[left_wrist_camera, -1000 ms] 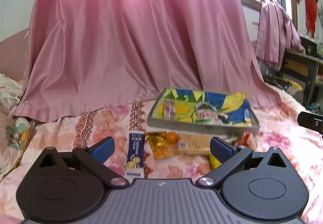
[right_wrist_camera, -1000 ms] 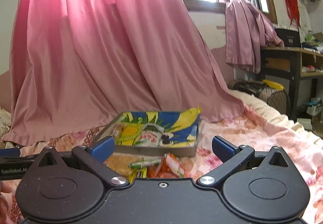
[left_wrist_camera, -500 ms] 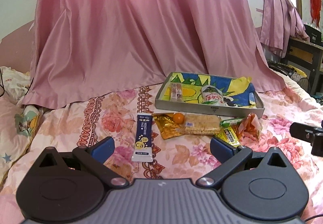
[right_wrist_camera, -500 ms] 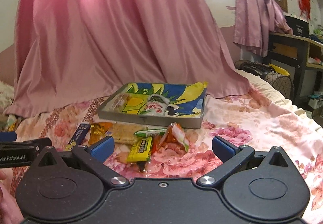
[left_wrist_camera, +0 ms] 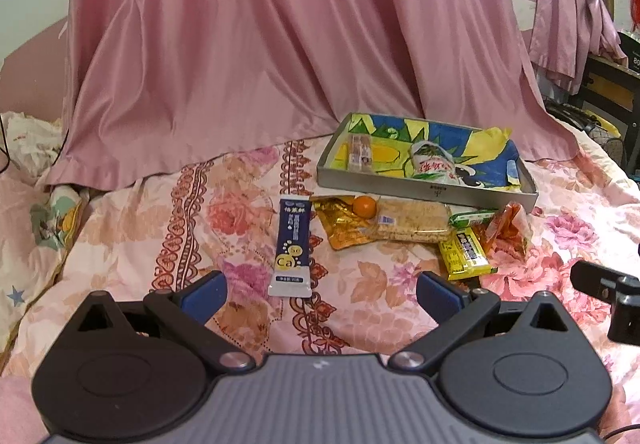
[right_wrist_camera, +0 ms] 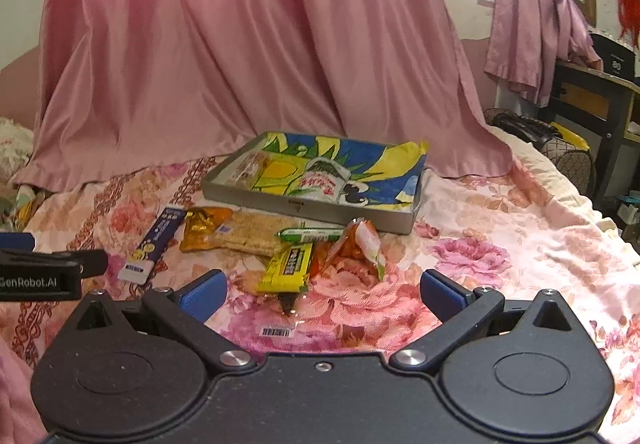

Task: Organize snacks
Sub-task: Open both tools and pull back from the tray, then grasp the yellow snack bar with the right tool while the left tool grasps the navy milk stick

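A grey tray [left_wrist_camera: 424, 191] [right_wrist_camera: 304, 206] with a bright printed liner sits on the flowered bed and holds two wrapped snacks. In front of it lie loose snacks: a blue stick pack [left_wrist_camera: 291, 246] [right_wrist_camera: 154, 246], a gold packet [left_wrist_camera: 340, 224], a small orange [left_wrist_camera: 365, 206], a cracker pack [left_wrist_camera: 414, 222] [right_wrist_camera: 252, 232], a green sausage stick [right_wrist_camera: 311, 234], a yellow bar [left_wrist_camera: 466, 254] [right_wrist_camera: 290, 266] and an orange-red packet [left_wrist_camera: 510, 230] [right_wrist_camera: 356, 246]. My left gripper [left_wrist_camera: 320, 294] is open, just short of the stick pack. My right gripper [right_wrist_camera: 322, 294] is open before the yellow bar.
A pink curtain [left_wrist_camera: 280, 44] hangs down onto the bed behind the tray. A dark desk [right_wrist_camera: 592, 92] and a bag stand at the right, off the bed. Rumpled bedding [left_wrist_camera: 36, 172] lies at the far left. Open flowered blanket [right_wrist_camera: 500, 244] spreads right of the snacks.
Both grippers have tilted down and drawn back, so the loose snacks in front of the tray now show fully. Both stay open and nothing has been taken.
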`<state>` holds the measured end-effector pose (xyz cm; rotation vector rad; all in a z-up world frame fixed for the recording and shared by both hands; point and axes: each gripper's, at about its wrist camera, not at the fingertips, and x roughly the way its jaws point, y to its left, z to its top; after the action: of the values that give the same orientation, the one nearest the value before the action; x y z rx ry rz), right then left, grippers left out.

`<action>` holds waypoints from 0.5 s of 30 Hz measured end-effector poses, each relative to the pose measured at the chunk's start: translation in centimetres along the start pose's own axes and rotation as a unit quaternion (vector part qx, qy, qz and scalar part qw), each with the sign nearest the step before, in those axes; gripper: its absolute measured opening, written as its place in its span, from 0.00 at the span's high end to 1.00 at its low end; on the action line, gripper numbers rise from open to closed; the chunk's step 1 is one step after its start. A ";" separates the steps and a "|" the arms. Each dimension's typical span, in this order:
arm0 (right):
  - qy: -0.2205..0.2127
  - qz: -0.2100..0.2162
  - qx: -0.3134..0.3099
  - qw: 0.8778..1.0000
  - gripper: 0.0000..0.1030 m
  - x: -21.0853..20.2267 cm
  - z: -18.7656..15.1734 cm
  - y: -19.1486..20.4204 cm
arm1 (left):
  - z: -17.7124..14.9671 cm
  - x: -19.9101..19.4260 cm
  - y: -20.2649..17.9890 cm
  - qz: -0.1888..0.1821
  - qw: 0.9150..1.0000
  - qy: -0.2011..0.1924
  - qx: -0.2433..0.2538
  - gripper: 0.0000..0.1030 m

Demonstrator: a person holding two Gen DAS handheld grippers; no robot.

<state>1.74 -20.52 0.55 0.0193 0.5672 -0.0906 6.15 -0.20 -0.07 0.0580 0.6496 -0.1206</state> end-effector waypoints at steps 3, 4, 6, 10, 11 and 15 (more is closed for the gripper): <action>0.016 0.012 0.000 1.000 0.01 0.6 0.1 0.0 | 0.4 0.8 0.4 -0.007 1.000 0.018 -0.004 0.00; 0.022 0.018 0.001 1.000 0.01 0.9 0.2 0.0 | 0.6 1.2 0.5 -0.011 1.000 0.025 -0.005 0.00; 0.036 0.029 0.002 0.999 0.01 1.8 0.2 0.0 | 1.1 2.0 0.8 -0.018 0.999 0.039 -0.011 0.00; 0.054 0.038 -0.004 0.998 0.01 3.7 0.3 0.3 | 1.9 3.9 1.2 -0.027 0.998 0.060 -0.013 0.00; 0.056 0.039 -0.005 0.998 0.01 4.3 0.4 0.5 | 2.1 4.3 1.3 -0.029 0.997 0.065 -0.014 0.00; 0.056 0.046 -0.016 0.997 0.01 6.2 0.6 1.3 | 2.7 6.1 1.7 -0.041 0.995 0.087 -0.016 0.00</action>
<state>7.36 -19.71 -2.27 0.0195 0.6780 0.0092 12.78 0.64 -1.56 0.0115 0.8288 -0.1854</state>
